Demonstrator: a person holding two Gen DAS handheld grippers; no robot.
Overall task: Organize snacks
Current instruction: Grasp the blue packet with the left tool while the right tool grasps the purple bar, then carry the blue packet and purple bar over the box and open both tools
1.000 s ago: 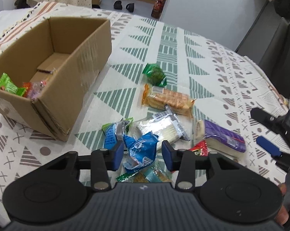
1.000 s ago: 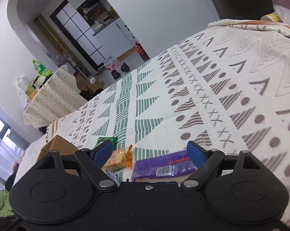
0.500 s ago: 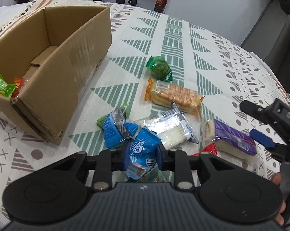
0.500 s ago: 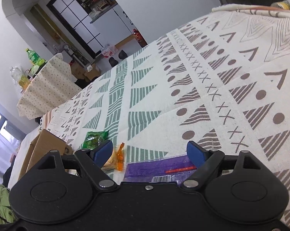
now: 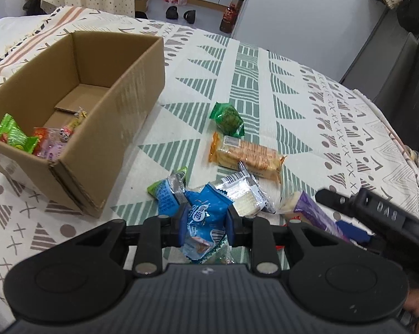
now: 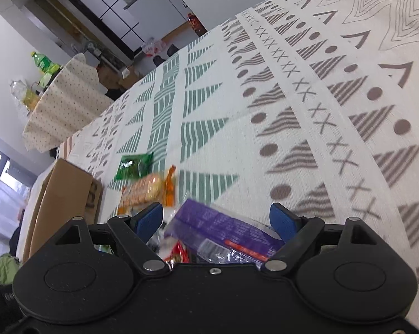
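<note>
My left gripper (image 5: 205,222) is shut on a blue snack packet (image 5: 202,220), held just above the patterned cloth. Behind it lie a silver cracker pack (image 5: 244,194), a blue-and-green packet (image 5: 169,190), an orange biscuit pack (image 5: 245,156) and a green packet (image 5: 227,119). The open cardboard box (image 5: 120,105) stands to the left with a few snacks inside. My right gripper (image 6: 217,218) is open, its blue pads either side of a purple snack pack (image 6: 223,231) without touching it. The right gripper (image 5: 376,217) also shows at the right edge of the left wrist view.
The cloth-covered table (image 6: 320,97) stretches far to the right. A red wrapper (image 6: 179,252) lies under the purple pack. A second table with bottles (image 6: 42,64) stands in the room beyond, and dark furniture (image 5: 404,69) lines the right side.
My left gripper closed on the blue packet and lifted it slightly. My right gripper moved down and forward over the purple pack, still open.
</note>
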